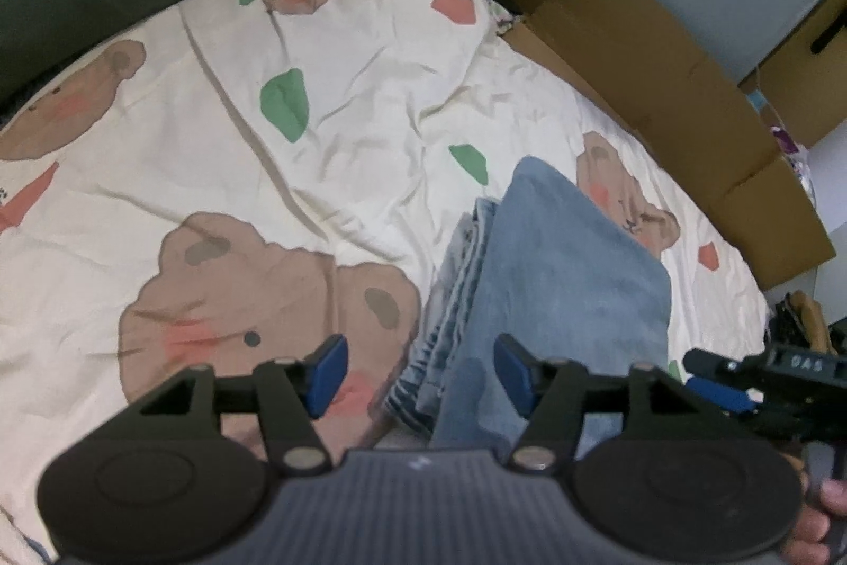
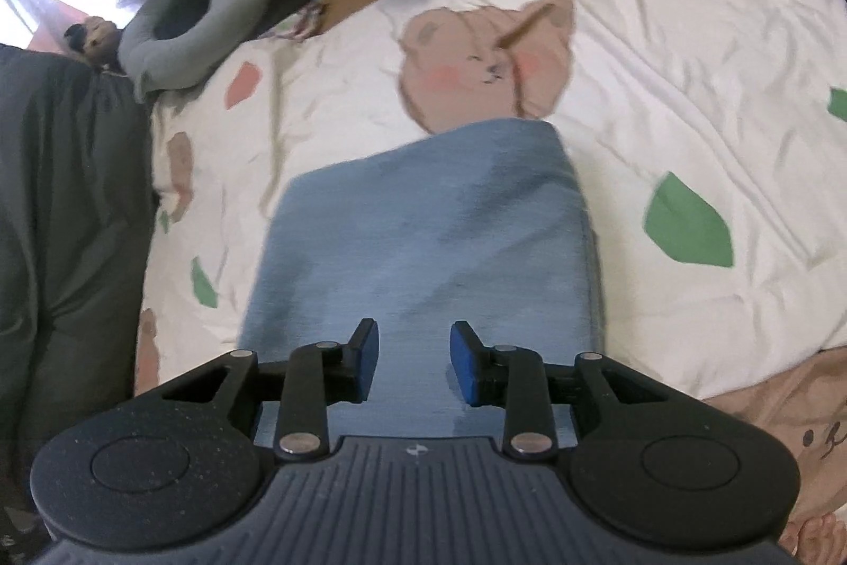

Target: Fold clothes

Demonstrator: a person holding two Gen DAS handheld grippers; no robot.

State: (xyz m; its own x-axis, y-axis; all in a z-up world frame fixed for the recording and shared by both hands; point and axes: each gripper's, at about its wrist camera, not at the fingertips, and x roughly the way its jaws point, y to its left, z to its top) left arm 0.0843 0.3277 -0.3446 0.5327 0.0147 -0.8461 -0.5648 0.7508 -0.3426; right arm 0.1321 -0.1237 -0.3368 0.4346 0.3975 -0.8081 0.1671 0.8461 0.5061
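Folded jeans point(image 1: 556, 258) lie on the bed's bear-print quilt point(image 1: 344, 88), a cardboard box point(image 1: 661, 78) along the far edge. The left hand-held gripper point(image 1: 421, 374) hangs above the jeans' stacked edge, jaws wide, nothing between them. The right hand-held gripper point(image 2: 413, 366) hovers over the jeans' near end, jaws narrower but parted, pads clear of the denim. A grey pillow point(image 2: 180, 30) lies near the bed's corner.

Dim indoor light, motion blur, fisheye bending
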